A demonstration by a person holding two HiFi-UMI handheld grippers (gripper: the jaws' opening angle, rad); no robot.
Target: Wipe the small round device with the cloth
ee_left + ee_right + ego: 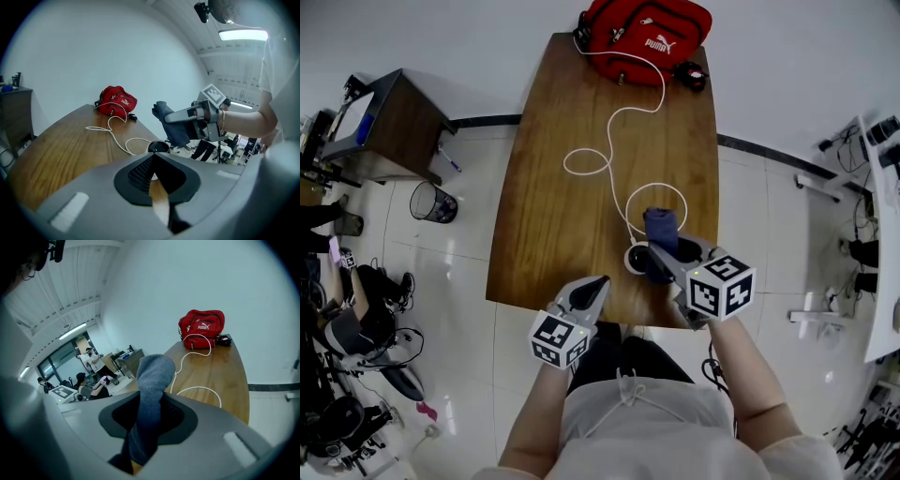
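Observation:
The small round device (635, 260), white with a black top, stands near the wooden table's (553, 216) front edge; it also shows in the left gripper view as the device (159, 146). A white cable (614, 141) runs from it toward the far end. My right gripper (662, 253) is shut on a blue-grey cloth (661, 225), held just over and right of the device, partly hiding it. That cloth (151, 390) fills the right gripper's (147, 425) jaws. My left gripper (600, 283) sits shut and empty at the front edge, left of the device; its jaws (157, 178) meet with nothing between.
A red bag (647, 36) and a small black item (690, 75) lie at the table's far end. Left of the table stand a dark side cabinet (389, 122) and a mesh bin (433, 202). People sit at desks in the background (89, 380).

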